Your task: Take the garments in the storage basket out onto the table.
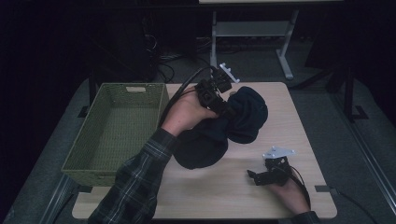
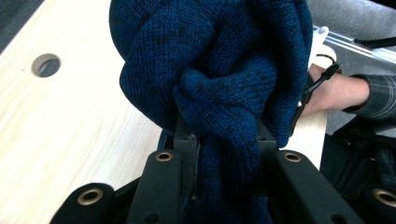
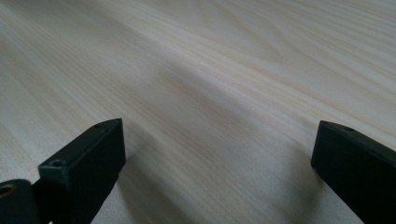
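A light wooden tabletop is seen from above, with a green woven basket set on its left part, its interior bare. A dark blue knitted garment is bunched near the middle of the tabletop, just right of the basket; one rounded mass is raised toward the far edge and another rests lower, nearer the person. The left hand-held gripper is held above the far middle of the tabletop by a hand emerging from a plaid sleeve. In the left gripper view, the left hand-held gripper is closed on a thick fold of the knitted garment, the fabric being pinched between the two black jaws and bulging above them; a round hole in the tabletop is visible at the left. The right hand-held gripper is rested low at the near right of the tabletop, well apart from the garment, a grey three-cornered plate being carried on top. In the right gripper view, the right hand-held gripper is shown with jaws spread wide, nothing being held between them, and bare wood grain of the tabletop lies beyond
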A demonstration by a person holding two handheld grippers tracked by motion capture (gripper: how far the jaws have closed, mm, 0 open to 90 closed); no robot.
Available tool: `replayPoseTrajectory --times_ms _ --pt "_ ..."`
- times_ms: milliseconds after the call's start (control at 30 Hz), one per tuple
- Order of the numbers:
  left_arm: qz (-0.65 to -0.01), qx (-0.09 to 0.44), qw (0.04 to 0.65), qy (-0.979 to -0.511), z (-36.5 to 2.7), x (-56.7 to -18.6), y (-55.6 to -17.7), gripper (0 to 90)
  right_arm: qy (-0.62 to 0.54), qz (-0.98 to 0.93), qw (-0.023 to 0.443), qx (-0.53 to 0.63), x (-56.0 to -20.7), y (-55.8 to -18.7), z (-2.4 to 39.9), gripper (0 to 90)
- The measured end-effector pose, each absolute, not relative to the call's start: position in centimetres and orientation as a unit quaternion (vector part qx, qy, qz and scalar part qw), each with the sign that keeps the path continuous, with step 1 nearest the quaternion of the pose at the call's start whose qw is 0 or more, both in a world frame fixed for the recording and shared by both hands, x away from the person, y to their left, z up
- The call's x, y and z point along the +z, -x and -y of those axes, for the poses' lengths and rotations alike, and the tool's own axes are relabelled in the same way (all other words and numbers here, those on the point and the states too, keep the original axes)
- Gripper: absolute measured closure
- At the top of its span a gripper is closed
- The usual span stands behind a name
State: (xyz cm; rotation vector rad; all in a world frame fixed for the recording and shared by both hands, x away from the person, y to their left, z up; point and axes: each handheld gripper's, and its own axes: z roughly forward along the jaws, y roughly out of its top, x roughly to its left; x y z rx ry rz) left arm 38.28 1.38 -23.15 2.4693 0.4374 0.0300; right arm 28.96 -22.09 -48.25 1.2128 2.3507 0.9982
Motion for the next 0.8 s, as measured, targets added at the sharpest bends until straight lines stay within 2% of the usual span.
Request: replayPoseTrajectory --times_ms 800 --pt "-0.195 -0.037 0.318 -0.927 0.4 -31.1 -39.8 71.7 -0.424 -0.821 0.157 0.349 -48.3 -29.0 22.1 2.4"
